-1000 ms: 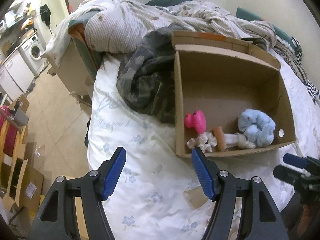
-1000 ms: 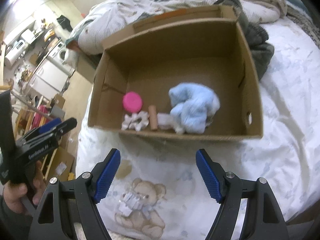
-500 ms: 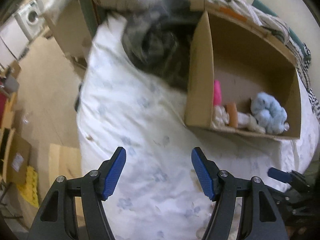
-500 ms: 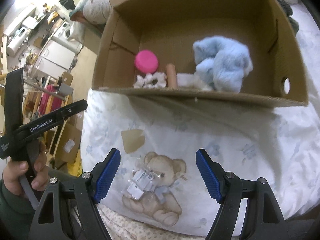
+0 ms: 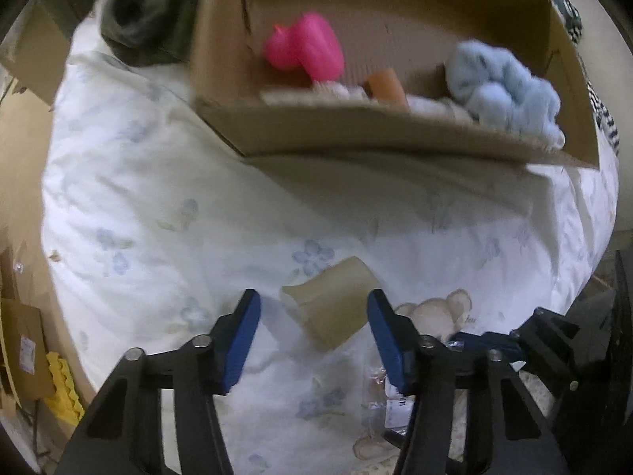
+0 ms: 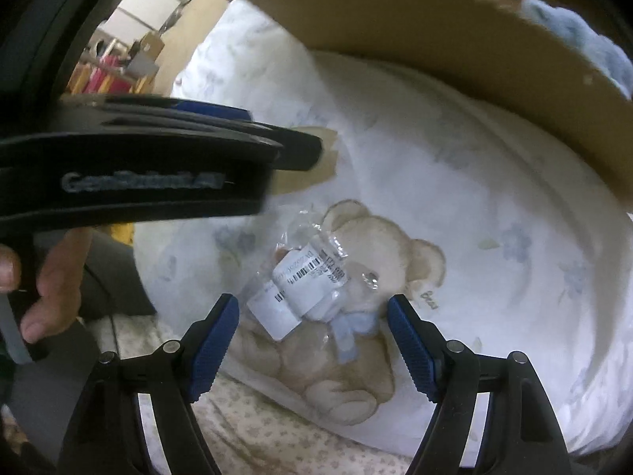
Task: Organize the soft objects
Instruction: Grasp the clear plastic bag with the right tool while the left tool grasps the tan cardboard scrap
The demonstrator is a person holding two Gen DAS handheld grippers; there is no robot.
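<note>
A white flowered bedspread (image 5: pixel 166 198) fills both views. The left gripper (image 5: pixel 312 340) is closing around a tan scrap (image 5: pixel 332 308) — pads not touching it. The right gripper (image 6: pixel 312 340) gapes over a plastic packet (image 6: pixel 304 277), a cardboard box (image 5: pixel 356 134) beyond.

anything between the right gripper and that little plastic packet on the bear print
Nothing visible blocks it. The plastic packet lies bare on the quilt, just ahead of the open right gripper. The left gripper, jaws closing, is off to the side over a tan cardboard scrap.
</note>
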